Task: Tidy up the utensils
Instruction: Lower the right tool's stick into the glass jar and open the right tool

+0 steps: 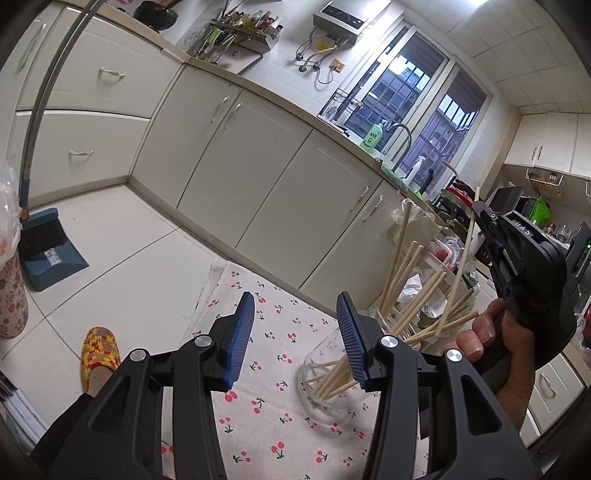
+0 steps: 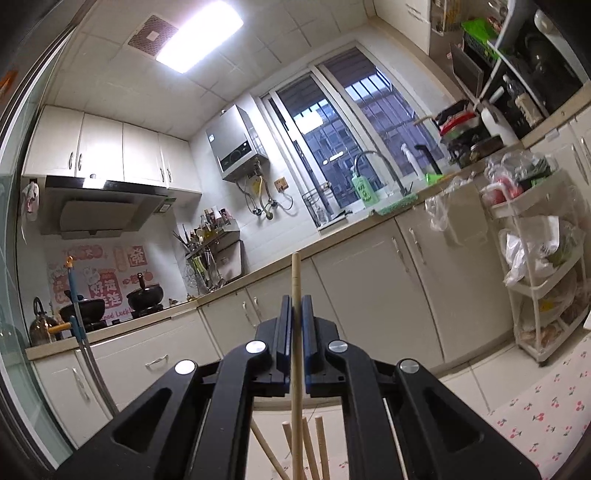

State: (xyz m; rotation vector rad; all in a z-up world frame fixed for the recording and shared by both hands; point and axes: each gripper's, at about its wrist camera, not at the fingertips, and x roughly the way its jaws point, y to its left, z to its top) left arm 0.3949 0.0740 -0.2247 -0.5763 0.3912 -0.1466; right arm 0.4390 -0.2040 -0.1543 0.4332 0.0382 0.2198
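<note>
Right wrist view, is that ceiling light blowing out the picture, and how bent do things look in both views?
Right wrist view: the ceiling light is blown out white, yet the chopstick in the shut right gripper stays sharp. Left wrist view: evenly lit, the countertop edge bows from fisheye distortion, corners dark; the left gripper is crisp.

In my right wrist view the right gripper (image 2: 296,308) held one wooden chopstick (image 2: 295,280) upright between its closed blue pads (image 2: 285,325). Below the fingers I saw the tops of maybe four more chopsticks (image 2: 320,443). The cherry tablecloth (image 2: 546,424) lay at lower right.
</note>
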